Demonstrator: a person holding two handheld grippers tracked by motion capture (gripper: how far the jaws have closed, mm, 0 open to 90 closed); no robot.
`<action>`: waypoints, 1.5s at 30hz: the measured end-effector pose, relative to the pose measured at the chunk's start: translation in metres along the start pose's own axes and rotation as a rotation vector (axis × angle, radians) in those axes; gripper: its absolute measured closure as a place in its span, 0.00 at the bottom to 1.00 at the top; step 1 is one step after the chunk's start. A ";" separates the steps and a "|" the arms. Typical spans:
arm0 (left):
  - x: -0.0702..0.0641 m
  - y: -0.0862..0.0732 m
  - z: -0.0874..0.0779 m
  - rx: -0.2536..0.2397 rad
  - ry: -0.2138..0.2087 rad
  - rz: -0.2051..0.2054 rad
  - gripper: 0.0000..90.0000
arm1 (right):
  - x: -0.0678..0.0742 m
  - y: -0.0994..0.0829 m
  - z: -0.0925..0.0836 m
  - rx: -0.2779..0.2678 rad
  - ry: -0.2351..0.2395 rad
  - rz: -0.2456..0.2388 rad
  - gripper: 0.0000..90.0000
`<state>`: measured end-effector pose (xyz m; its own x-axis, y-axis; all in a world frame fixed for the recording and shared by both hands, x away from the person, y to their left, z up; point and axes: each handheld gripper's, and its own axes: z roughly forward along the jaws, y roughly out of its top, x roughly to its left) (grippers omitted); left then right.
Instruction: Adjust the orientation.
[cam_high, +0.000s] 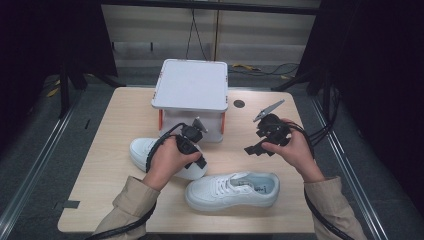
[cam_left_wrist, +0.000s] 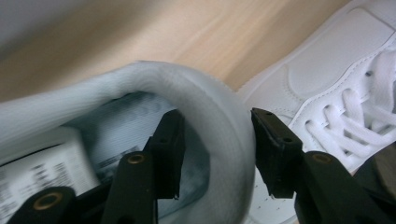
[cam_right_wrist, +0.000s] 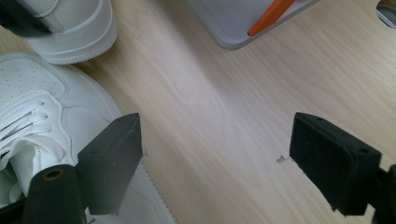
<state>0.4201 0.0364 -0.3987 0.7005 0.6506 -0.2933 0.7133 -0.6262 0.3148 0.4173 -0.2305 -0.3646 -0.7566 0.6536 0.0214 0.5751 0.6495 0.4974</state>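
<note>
Two white sneakers lie on the wooden table (cam_high: 107, 125). The farther sneaker (cam_high: 141, 150) lies at the left, its heel end under my left hand. My left gripper (cam_high: 200, 162) points down at that heel. In the left gripper view its jaws straddle the padded heel collar (cam_left_wrist: 219, 140), one pad inside the shoe and one outside, and the collar looks unsqueezed. The nearer sneaker (cam_high: 235, 190) lies in front, toe to the left, and its laces (cam_left_wrist: 345, 112) show beside the collar. My right gripper (cam_high: 255, 149) hovers open above bare table, right of both shoes, with nothing between its jaws (cam_right_wrist: 215, 154).
A white box-like stand (cam_high: 190, 85) with orange legs (cam_right_wrist: 271, 16) stands at the table's back middle, just behind the left hand. A small dark round hole (cam_high: 239, 104) lies to its right. Cables trail from both grippers. Dark walls flank the table.
</note>
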 end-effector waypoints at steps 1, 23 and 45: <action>0.000 0.000 0.000 0.000 0.000 0.000 0.62 | 0.000 0.000 0.000 0.000 0.000 0.000 0.18; -0.007 0.000 -0.010 0.028 -0.024 0.042 0.83 | 0.000 -0.003 0.001 -0.004 0.005 0.003 0.18; -0.060 0.015 -0.054 0.044 0.023 0.209 0.81 | 0.003 0.005 -0.013 -0.027 -0.016 -0.014 0.18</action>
<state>0.3877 0.0109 -0.3278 0.8330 0.5138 -0.2053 0.5532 -0.7663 0.3267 0.4138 -0.2303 -0.3506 -0.7591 0.6510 0.0003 0.5560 0.6481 0.5204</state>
